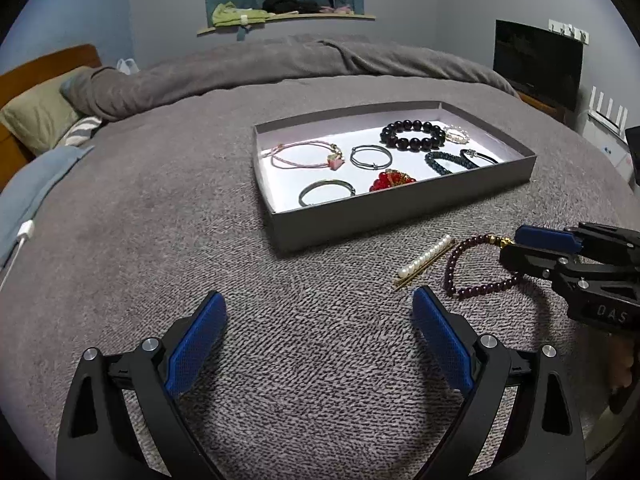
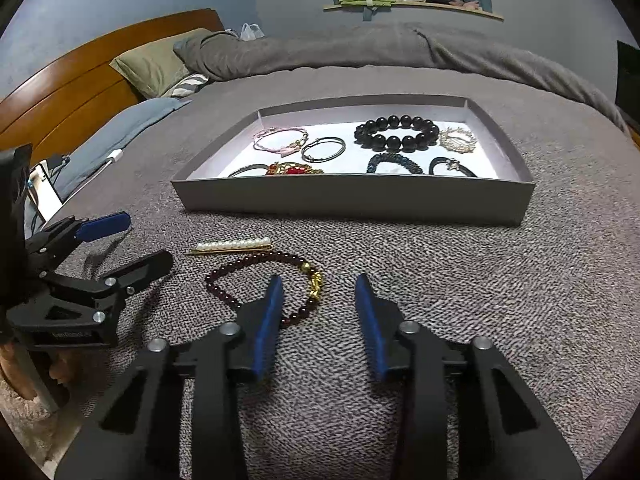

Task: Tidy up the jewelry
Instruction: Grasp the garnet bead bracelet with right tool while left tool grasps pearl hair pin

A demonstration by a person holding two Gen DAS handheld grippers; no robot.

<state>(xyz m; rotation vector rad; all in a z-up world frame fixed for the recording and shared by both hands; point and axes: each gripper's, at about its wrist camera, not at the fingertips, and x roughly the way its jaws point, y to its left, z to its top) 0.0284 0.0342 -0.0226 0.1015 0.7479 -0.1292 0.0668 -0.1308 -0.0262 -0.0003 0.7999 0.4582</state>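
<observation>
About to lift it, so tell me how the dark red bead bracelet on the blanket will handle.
The dark red bead bracelet lies in a loose loop, so it will probably sag limply. Its round beads look smooth, maybe slippery. The gold charm may hang lowest.

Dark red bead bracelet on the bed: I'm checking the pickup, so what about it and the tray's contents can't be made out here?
- Right wrist view: the dark red bead bracelet's near arc is hidden behind the right gripper's left finger.
- Left wrist view: its gold charm is partly covered by that gripper's tips.
- Right wrist view: the tray's near wall cuts off the silver bangle and red bead ornament.
</observation>
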